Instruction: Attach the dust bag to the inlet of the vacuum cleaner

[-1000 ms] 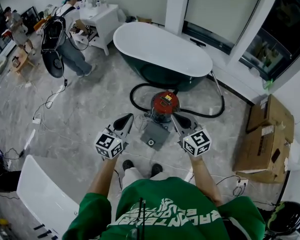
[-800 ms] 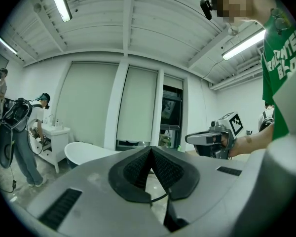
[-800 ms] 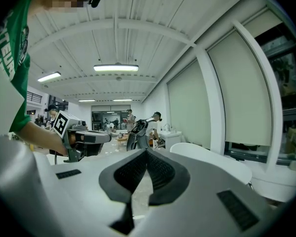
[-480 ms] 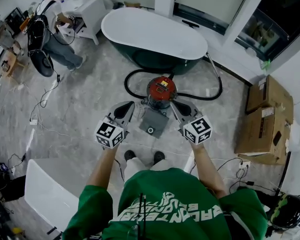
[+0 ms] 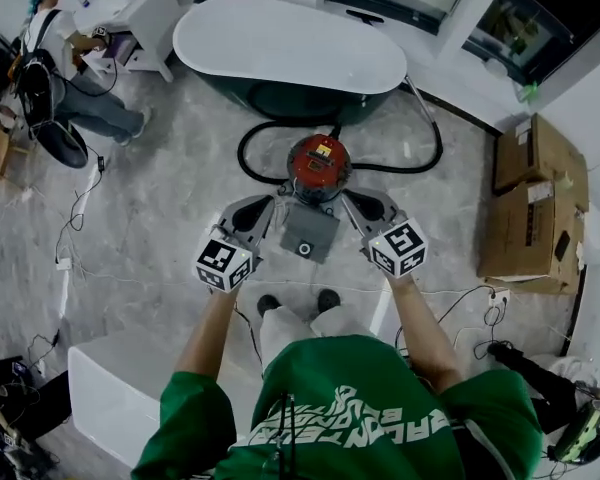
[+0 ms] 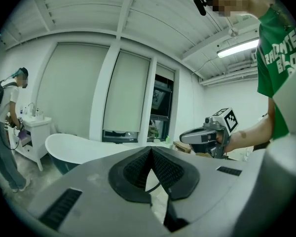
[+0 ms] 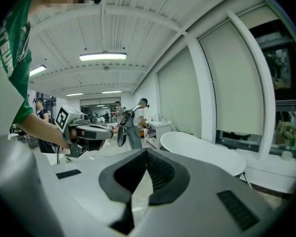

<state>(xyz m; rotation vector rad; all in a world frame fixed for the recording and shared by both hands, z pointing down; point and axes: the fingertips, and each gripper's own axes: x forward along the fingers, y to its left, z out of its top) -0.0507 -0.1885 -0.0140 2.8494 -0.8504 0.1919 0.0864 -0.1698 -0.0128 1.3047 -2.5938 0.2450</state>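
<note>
A red round vacuum cleaner (image 5: 319, 162) stands on the floor in front of the bathtub, its black hose (image 5: 248, 154) looping around it. A grey square dust bag (image 5: 309, 230) with a round collar hole lies on the floor against its near side. In the head view my left gripper (image 5: 263, 204) hovers left of the bag and my right gripper (image 5: 348, 198) right of it, both above the floor. Each is shut and holds nothing. The left gripper view shows its jaws (image 6: 149, 150) meeting and the right gripper (image 6: 205, 135) beyond. The right gripper view shows the same with the left gripper (image 7: 87, 131).
A white bathtub (image 5: 290, 43) lies just behind the vacuum. Cardboard boxes (image 5: 528, 203) stand at the right wall. A person with a backpack (image 5: 48, 63) works at a white cabinet (image 5: 140, 8) at far left. Cables (image 5: 75, 228) trail across the floor, and a white bench (image 5: 130, 388) sits by my left.
The head view has shifted: bathtub, vacuum and bag sit higher in the frame and the distant person has slid left. Both grippers stay shut either side of the bag.
</note>
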